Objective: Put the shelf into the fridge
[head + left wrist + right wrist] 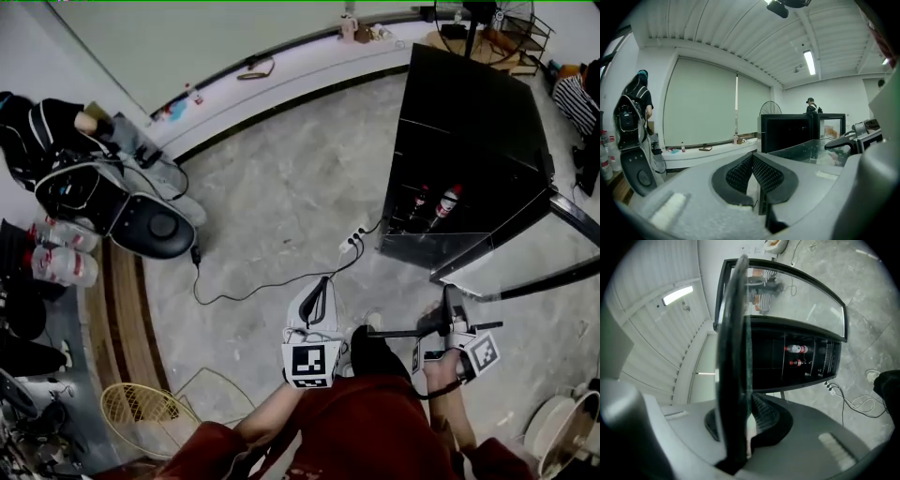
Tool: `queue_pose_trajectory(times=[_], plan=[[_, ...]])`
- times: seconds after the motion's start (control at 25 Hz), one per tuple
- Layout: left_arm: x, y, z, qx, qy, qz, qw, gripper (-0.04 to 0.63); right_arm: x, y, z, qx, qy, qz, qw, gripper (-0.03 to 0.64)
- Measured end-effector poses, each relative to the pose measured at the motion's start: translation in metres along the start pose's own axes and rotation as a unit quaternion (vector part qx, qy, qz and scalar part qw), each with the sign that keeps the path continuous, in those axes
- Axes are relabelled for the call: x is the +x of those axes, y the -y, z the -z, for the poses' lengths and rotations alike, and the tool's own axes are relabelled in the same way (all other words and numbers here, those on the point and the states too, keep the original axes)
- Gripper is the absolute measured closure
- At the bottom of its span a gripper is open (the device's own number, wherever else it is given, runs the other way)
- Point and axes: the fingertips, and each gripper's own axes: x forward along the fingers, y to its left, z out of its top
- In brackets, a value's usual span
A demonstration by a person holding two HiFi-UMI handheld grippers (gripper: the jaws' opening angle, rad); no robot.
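The shelf (pixel 525 251) is a glass pane in a dark frame, held out in front of me at the right. My right gripper (pixel 454 317) is shut on its near frame edge. In the right gripper view the dark frame (pixel 733 357) runs upright between the jaws. The black fridge (pixel 469 141) stands open beyond, with two bottles (pixel 446 202) inside; it also shows through the glass (pixel 797 363). My left gripper (pixel 317 302) hangs to the left of the shelf, shut and empty, its pads (pixel 764 172) pressed together. The shelf (pixel 806 151) and the fridge (pixel 787 132) show to its right.
A power strip (pixel 352 241) with a black cable lies on the floor before the fridge. A black seat-like device (pixel 141 220) and water bottles (pixel 61 253) are at the left, a yellow wire basket (pixel 141 412) near my feet. A fan (pixel 473 14) stands behind the fridge. A person (pixel 811 106) stands past it.
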Motion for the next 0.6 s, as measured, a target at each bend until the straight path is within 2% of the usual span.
queue_pose_trajectory(times=[0.16,0.48,0.6], plan=[[0.047,0.013,-0.021,-0.012,0.007,0.020,0.9997,0.595,0.026,-0.007,-0.021,0.000,0.019,-0.010,1.000,0.605],[0.135,0.028,-0.034,0.018,-0.007,0.064,0.9978,0.595,0.070,0.005,-0.054,0.021,0.052,-0.010,0.998,0.604],[0.152,0.033,-0.031,0.023,-0.017,0.078,0.9965,0.595,0.078,0.008,-0.062,0.026,0.061,-0.005,0.998,0.605]])
